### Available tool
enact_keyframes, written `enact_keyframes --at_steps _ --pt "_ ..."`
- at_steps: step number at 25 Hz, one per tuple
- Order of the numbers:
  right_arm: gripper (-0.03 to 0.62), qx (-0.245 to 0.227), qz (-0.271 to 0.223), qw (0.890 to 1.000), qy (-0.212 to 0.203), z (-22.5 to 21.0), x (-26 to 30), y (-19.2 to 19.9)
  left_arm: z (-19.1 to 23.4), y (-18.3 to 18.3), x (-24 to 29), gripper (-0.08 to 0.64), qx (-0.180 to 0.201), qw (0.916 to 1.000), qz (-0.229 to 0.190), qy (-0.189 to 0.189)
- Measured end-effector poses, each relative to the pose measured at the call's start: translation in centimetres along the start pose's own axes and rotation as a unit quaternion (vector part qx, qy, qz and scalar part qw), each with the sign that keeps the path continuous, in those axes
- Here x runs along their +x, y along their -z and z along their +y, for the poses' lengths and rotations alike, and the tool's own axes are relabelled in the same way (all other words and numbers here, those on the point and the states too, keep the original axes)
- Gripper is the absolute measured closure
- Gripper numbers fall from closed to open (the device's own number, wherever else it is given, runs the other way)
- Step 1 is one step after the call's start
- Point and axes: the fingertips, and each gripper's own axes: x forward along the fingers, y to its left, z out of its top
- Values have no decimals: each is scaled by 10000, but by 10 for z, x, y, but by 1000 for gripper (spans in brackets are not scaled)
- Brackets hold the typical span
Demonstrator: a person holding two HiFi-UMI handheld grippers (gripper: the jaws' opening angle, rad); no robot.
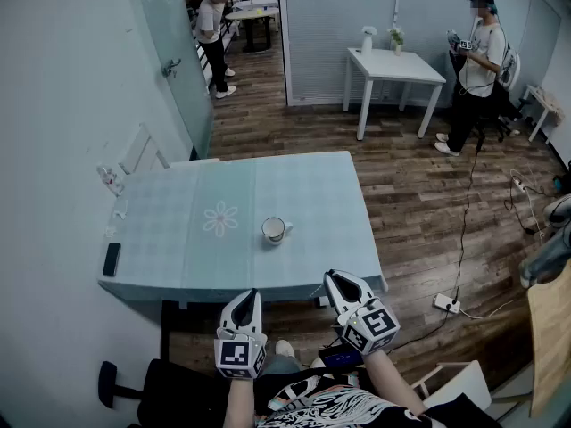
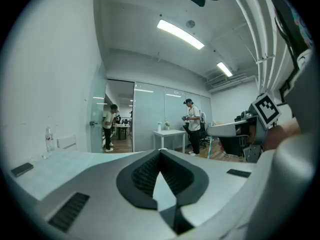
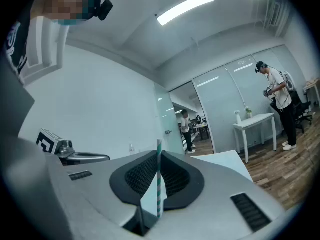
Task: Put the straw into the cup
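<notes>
right gripper (image 3: 158, 156): I have its jaws clamped on a green-and-white striped straw (image 3: 159, 181). The straw stands upright between the pads, its top just above the jaw tips. I judge it is held upright so it can go end-first into the cup (image 1: 275, 230).
left gripper (image 2: 160, 154): its jaws are pressed together with nothing between them. It looks idle, held low near my body beside the right gripper.
cup: a white mug, upright, handle to the right, on the front half of the table (image 1: 321, 194) and well ahead of both grippers. I see no straw in it (the straw is too thin to make out from the head view).
progress: by my reading the straw is gripped but not yet carried over.
next move: probably to reach the right gripper forward over the cup and lower the straw into its mouth. A thin straw could tilt or slip in the pads.
surface: a pale blue-green checked cloth with a flower motif (image 1: 219, 218) at its middle. A dark phone (image 1: 111, 259) lies by the left front edge and a clear bottle (image 1: 107, 179) stands at the far left by the wall.
room: wooden floor (image 1: 419, 203), white wall on the left, glass door. A small white table (image 1: 397, 65) stands further off with a person (image 1: 477, 69) beside it, and another person (image 1: 212, 34) stands beyond the doorway. A power strip (image 1: 446, 303) lies on the floor to the right.
</notes>
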Motion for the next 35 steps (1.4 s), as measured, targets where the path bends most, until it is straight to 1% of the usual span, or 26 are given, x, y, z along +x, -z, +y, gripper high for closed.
enact_keyframes --at_steps 3,5,8,10,12,17,19,25,30,35 --pt "583 -25 30 10000 29 -4 -1 1 2 1 -3 549 -61 9999 -59 -61" --pt "583 -43 28 10000 53 -6 -5 1 1 5 -4 548 -74 9999 13 -78" --pt "583 -13 -4 10000 54 -9 -9 -1 0 11 -3 549 -278 9993 225 -88" --pt "583 39 -45 10000 51 -10 -13 -2 0 11 -3 549 -401 9989 241 -88" --pt "583 65 -60 9999 70 -11 -17 -1 -3 10 -4 549 -369 9990 225 -114" --pt "583 38 -37 10000 67 -10 -24 4 -12 13 -4 549 -96 9993 317 -190" --pt "583 59 -53 10000 57 -11 -25 4 -16 14 -3 549 -40 9992 336 -197" --pt "583 78 -74 9999 8 -12 -27 2 -18 14 -1 549 -56 9992 301 -258" --pt "583 103 -37 9999 -7 -18 -13 4 -9 11 8 548 -83 9993 213 -281" --pt "582 137 -13 9999 20 -33 5 5 2 12 28 548 -88 9993 213 -297"
